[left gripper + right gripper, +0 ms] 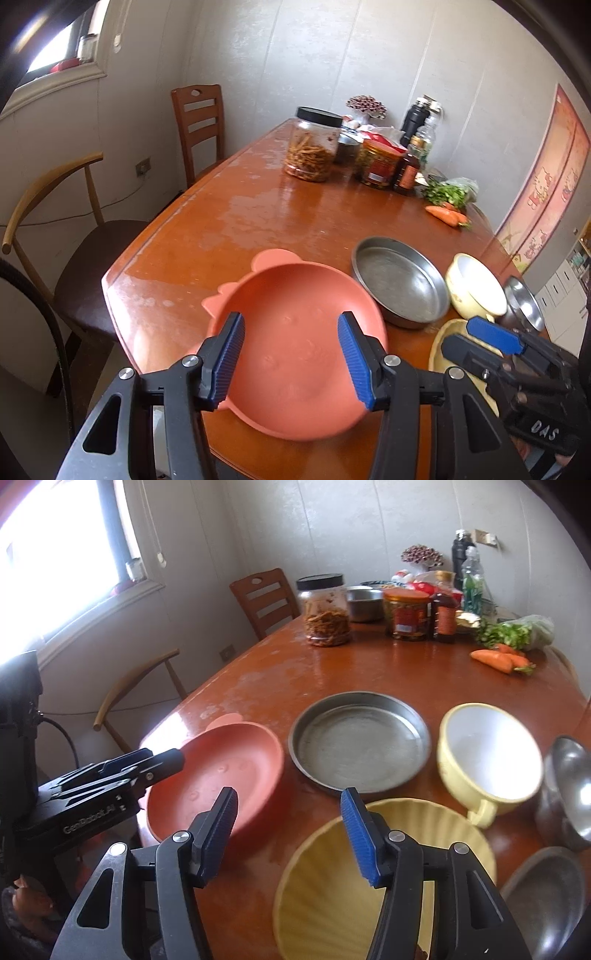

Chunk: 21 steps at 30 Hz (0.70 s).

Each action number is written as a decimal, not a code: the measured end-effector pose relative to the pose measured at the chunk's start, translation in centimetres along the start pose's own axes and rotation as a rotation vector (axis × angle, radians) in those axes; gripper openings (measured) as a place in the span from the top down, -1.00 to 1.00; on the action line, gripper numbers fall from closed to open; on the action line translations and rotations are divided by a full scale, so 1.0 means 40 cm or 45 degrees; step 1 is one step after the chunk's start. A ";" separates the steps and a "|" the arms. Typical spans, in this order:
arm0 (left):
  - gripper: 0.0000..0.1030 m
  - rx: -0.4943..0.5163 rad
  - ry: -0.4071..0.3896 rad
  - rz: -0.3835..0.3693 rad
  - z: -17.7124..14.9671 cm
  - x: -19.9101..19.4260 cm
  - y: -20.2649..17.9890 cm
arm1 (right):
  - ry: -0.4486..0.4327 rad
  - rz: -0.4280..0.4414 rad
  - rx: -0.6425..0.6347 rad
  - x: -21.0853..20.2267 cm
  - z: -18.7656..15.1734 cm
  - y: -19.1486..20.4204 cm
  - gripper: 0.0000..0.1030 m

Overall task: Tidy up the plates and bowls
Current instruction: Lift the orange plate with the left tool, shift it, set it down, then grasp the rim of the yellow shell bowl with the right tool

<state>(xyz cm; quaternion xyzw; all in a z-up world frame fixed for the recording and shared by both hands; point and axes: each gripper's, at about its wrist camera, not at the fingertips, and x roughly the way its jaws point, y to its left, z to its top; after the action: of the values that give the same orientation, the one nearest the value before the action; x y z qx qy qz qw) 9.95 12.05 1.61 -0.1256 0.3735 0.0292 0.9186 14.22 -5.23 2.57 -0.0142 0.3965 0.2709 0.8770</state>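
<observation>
We had the left gripper point(291, 356) spread wide right over the pink plate point(295, 354), right gripper point(289, 834) spread beside yellow plate point(332, 878).

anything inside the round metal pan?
Nothing: the round metal pan shows only its bare, scuffed bottom. Its near inner wall is hidden by the rim, and whatever is under it on the table cannot be seen.
</observation>
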 end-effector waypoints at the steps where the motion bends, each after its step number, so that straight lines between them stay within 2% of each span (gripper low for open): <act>1: -0.02 0.006 0.003 -0.005 -0.005 -0.004 -0.009 | -0.003 -0.011 0.002 -0.007 -0.002 -0.009 -0.17; 5: -0.02 0.040 0.011 -0.017 -0.022 -0.013 -0.050 | -0.009 -0.044 0.025 -0.040 -0.017 -0.055 -0.17; 14: -0.02 0.116 0.097 -0.076 -0.085 -0.001 -0.168 | 0.038 -0.131 0.047 -0.079 -0.050 -0.156 -0.17; 21: -0.02 0.178 0.238 -0.105 -0.145 0.058 -0.254 | 0.087 -0.153 0.022 -0.084 -0.064 -0.200 -0.17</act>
<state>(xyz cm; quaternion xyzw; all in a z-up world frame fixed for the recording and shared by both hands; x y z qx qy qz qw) 9.19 0.68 -1.87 -0.0787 0.4530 -0.0464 0.8868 14.55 -14.24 1.66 -0.0398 0.4268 0.2136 0.8779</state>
